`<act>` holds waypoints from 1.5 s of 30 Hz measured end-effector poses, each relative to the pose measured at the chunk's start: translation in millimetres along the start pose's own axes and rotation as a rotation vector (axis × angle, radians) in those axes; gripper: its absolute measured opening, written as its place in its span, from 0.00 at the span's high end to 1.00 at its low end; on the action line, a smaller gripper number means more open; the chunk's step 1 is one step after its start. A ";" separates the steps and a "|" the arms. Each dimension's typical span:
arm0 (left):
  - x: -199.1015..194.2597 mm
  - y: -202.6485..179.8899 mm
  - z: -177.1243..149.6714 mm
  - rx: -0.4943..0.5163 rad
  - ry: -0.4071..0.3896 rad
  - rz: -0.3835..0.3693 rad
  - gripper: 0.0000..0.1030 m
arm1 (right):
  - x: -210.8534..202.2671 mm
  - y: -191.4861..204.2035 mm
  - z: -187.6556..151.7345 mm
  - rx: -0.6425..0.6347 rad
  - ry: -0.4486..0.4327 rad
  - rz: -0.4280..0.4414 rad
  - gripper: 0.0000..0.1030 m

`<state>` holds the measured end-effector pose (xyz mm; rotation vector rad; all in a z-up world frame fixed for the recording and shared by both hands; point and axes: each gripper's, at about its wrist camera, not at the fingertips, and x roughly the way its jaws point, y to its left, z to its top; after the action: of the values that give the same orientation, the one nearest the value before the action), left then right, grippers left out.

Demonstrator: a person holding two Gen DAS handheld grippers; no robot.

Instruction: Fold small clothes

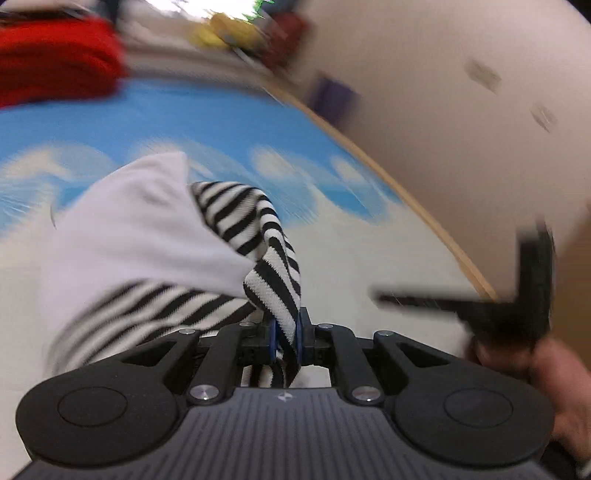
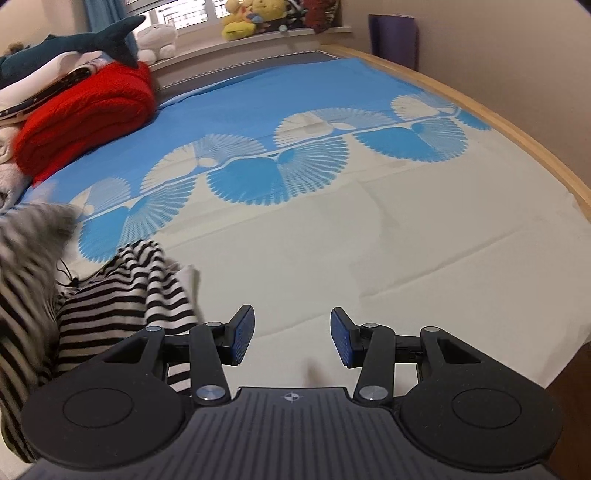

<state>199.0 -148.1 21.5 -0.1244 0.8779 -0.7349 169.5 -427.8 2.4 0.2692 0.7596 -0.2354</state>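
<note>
A black-and-white striped garment (image 1: 255, 236) with a white part (image 1: 147, 236) hangs lifted over the bed. My left gripper (image 1: 285, 334) is shut on a fold of its striped edge, and the picture there is blurred by motion. In the right wrist view the same striped garment (image 2: 122, 302) lies bunched at the lower left of the bed, with part of it blurred. My right gripper (image 2: 291, 338) stands open over the bare cream sheet, nothing between its blue pads (image 2: 243, 334), just right of the cloth. The right gripper's black frame (image 1: 517, 306) and a hand (image 1: 554, 376) show at the left view's right edge.
The bed sheet (image 2: 369, 258) is cream with blue fan patterns. A folded red blanket (image 2: 85, 118) and a plush shark (image 2: 92, 40) are piled at the far left. Soft toys (image 2: 255, 18) sit on the windowsill. A wooden bed edge (image 2: 517, 140) and wall run along the right.
</note>
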 end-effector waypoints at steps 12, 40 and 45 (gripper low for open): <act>-21.6 50.2 10.4 -0.173 -0.009 0.045 0.70 | 9.3 9.6 -0.4 0.103 0.040 0.210 0.54; -8.4 77.6 -36.9 -0.087 0.222 0.190 0.55 | -5.2 -19.3 -39.3 0.039 0.191 0.395 0.98; 19.2 83.4 -57.1 -0.046 0.261 0.241 0.44 | 30.2 6.9 -61.1 -0.133 0.340 0.296 0.98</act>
<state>209.4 -86.7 -60.4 0.0386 1.1370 -0.5115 153.5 -404.9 -60.2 0.2949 1.0542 0.1452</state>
